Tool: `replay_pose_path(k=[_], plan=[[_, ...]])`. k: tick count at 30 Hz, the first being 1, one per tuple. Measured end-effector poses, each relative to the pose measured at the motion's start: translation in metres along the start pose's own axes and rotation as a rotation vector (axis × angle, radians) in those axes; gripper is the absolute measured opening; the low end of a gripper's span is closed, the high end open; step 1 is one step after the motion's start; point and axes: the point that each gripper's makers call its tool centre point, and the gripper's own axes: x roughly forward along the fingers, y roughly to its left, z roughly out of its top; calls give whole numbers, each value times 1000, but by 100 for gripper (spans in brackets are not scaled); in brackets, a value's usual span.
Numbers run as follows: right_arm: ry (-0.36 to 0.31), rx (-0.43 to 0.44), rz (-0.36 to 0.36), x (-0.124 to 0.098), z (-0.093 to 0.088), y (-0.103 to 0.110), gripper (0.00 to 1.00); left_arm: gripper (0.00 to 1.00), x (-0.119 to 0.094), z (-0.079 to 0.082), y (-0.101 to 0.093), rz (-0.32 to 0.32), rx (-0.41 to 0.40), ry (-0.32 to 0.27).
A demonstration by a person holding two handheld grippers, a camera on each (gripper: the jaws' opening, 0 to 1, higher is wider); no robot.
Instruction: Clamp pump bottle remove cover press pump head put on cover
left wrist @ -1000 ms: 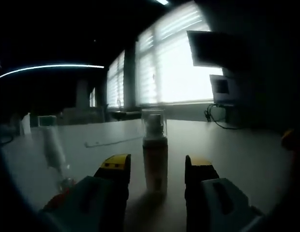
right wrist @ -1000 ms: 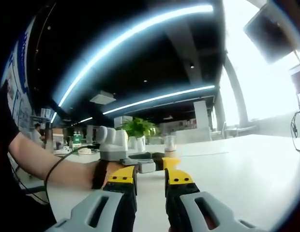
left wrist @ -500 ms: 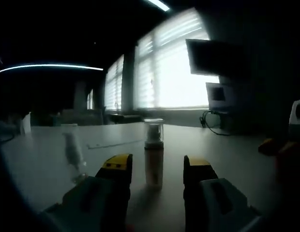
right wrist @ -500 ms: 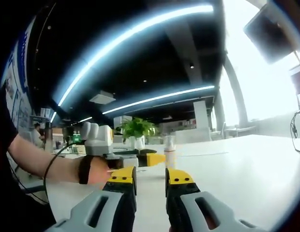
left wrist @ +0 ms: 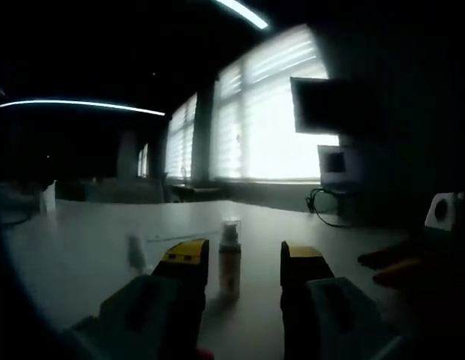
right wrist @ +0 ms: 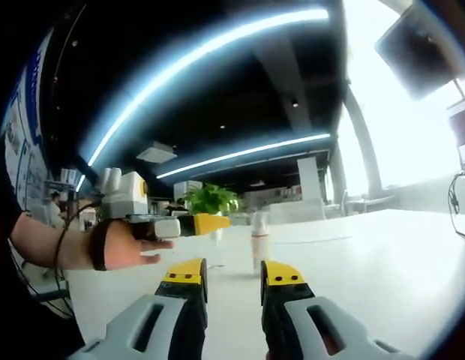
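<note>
A small pump bottle (left wrist: 229, 259) with a clear cover over its pump head stands upright on the white table (left wrist: 82, 247), ahead of my left gripper (left wrist: 244, 262). That gripper is open, its yellow-tipped jaws wide apart and well short of the bottle. In the right gripper view the same bottle (right wrist: 258, 241) stands beyond my right gripper (right wrist: 232, 271), which is open with nothing between its jaws. The left gripper (right wrist: 196, 223) comes in from the left there, held in a person's hand (right wrist: 124, 246), back from the bottle.
A thin pale object (left wrist: 135, 253) stands on the table left of the bottle. Bright blinded windows (left wrist: 270, 120), a monitor (left wrist: 334, 105) and cables lie at the far side. A green plant (right wrist: 210, 199) sits behind the bottle. The right gripper (left wrist: 412, 262) shows dimly at the right edge.
My left gripper has drawn back from the bottle, which now looks smaller and farther off. In the right gripper view the left hand has moved left and up, away from the bottle.
</note>
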Motion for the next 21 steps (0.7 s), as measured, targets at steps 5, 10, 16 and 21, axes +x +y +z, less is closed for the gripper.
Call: replay_pose_path(k=[5,10,16,21], plan=[[-3,2,-2,-1,1,0,23,30,-21,12,2,-4,0,-17],[-3,4,-1,-1,1,1,24,32,-39,20,2,0,32,-34],[0,1,1,-1,1,3,24,33,-57,17,11,18,12,-29],[-1,-1,2,-2,1,4,25,33,-74,7,18,37,-9,-15]])
